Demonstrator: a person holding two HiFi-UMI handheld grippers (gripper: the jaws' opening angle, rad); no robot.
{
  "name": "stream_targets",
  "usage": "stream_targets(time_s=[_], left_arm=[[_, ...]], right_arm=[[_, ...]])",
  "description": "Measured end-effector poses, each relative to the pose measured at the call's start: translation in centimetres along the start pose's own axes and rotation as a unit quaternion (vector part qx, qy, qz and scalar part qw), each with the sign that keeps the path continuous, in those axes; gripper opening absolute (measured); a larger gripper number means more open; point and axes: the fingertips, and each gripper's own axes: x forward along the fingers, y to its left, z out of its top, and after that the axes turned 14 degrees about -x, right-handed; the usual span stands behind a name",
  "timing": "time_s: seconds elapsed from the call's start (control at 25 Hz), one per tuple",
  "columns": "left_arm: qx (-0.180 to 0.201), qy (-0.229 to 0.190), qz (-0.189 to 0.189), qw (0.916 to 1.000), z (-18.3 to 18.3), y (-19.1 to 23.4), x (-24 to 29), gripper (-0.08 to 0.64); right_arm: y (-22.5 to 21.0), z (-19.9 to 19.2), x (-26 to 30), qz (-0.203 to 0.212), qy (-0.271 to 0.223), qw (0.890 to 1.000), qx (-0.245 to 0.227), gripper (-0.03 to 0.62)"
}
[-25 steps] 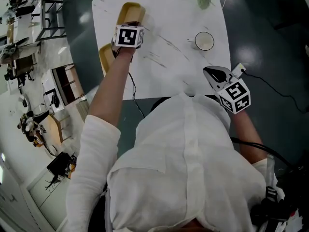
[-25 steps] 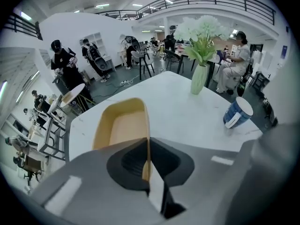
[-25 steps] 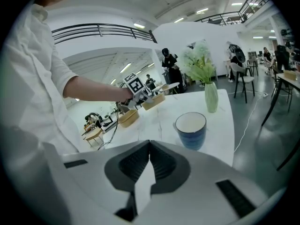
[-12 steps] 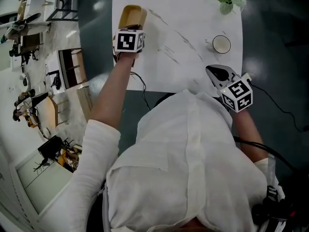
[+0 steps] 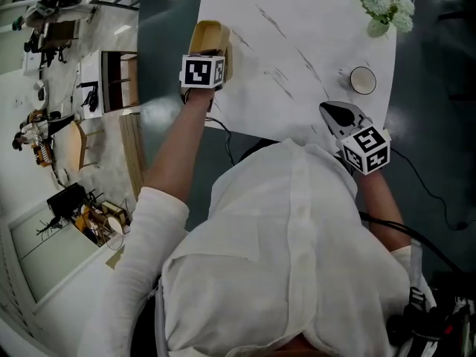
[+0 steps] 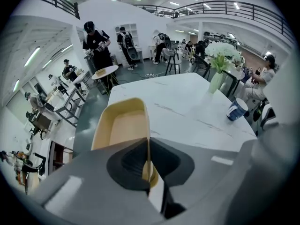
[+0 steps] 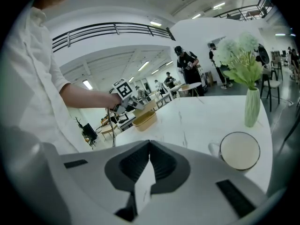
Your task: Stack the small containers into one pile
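A shallow yellow container (image 5: 209, 37) lies at the near left corner of the white marble table (image 5: 297, 65). My left gripper (image 5: 210, 53) is shut on it. In the left gripper view the jaws pinch the right wall of the yellow container (image 6: 121, 125), and my left gripper (image 6: 149, 148) has the thin rim between its pads. My right gripper (image 5: 333, 110) hovers over the table's near edge, shut and holding nothing. The right gripper view shows my right gripper (image 7: 149, 146) with jaws together and the yellow container (image 7: 144, 119) far off to the left.
A white mug (image 5: 363, 80) stands near the right gripper, seen close as the mug (image 7: 240, 150). A vase of pale flowers (image 5: 383, 2) is at the far right corner. A blue cup (image 6: 236, 109) stands at the table's right side. Dark floor, chairs and people surround the table.
The head view has swung, so the table sits higher and further right. A second yellow container seen by the table's left edge a second ago no longer shows. Both grippers keep their places.
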Motion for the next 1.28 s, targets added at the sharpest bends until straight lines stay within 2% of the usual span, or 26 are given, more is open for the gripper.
stream_targets(time_s=[0.4, 0.76, 1.04, 1.28], left_arm=[[-0.072, 0.012, 0.031, 0.9968, -2.8, 2.3, 0.6, 0.018], [-0.107, 0.004, 0.037, 0.9936, -2.4, 2.1, 1.2, 0.018], [-0.111, 0.013, 0.049, 0.9926, -3.0, 1.9, 1.8, 0.018], [-0.129, 0.019, 0.055, 0.9899, -3.0, 2.0, 2.4, 0.018]], right_arm=[[1.1, 0.1, 1.3, 0.032, 0.002, 0.999, -0.014, 0.005], [0.5, -0.4, 0.7, 0.029, 0.001, 1.0, -0.009, 0.003], [0.1, -0.7, 0.2, 0.032, -0.002, 0.999, -0.006, 0.004], [-0.6, -0.9, -0.7, 0.028, 0.0, 1.0, -0.005, 0.005]])
